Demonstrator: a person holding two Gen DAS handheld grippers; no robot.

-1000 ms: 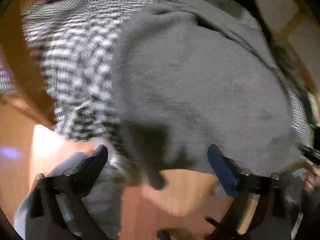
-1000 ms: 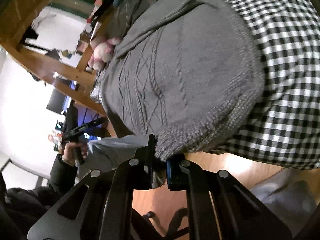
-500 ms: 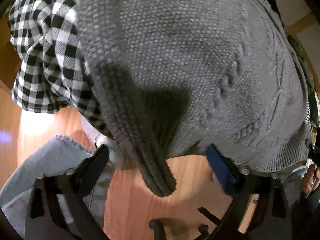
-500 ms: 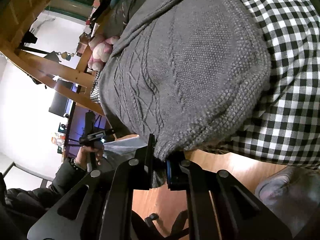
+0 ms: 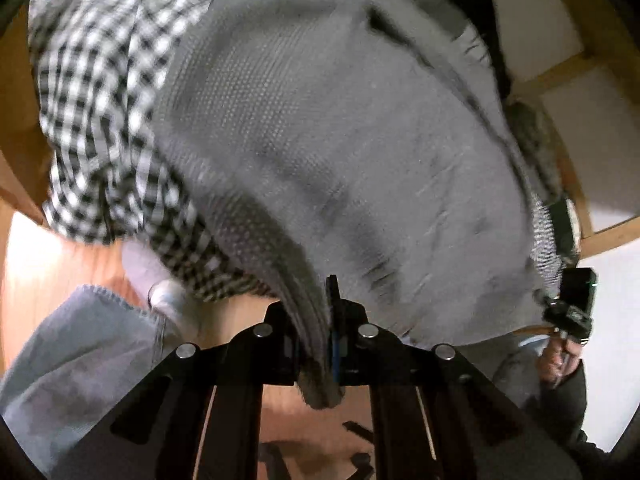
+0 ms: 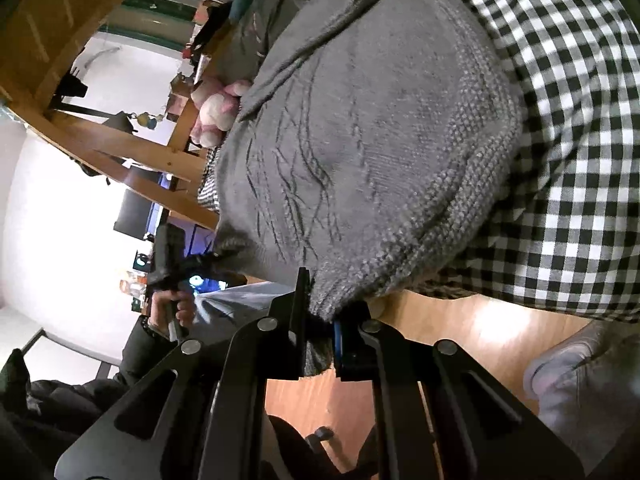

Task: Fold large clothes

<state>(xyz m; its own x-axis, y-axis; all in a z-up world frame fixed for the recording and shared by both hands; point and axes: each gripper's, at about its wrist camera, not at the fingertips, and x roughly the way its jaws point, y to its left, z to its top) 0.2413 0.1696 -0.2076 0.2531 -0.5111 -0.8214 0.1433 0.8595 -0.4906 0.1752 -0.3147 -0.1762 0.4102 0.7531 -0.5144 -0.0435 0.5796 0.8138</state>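
Nearest in the left wrist view, the left gripper (image 5: pixel 320 344) has just been closing and its jaws now pinch the ribbed hem of the grey knitted sweater (image 5: pixel 340 152), a corner of that hem hanging below the fingers. The right gripper (image 6: pixel 320 336) is likewise clamped on another hem corner of the sweater (image 6: pixel 380 140), so the 2 grippers hold its near edge. Beyond them the sweater lies spread over a black-and-white checked cloth (image 6: pixel 572 128), with a pink plush toy (image 6: pixel 214 110) past its far end.
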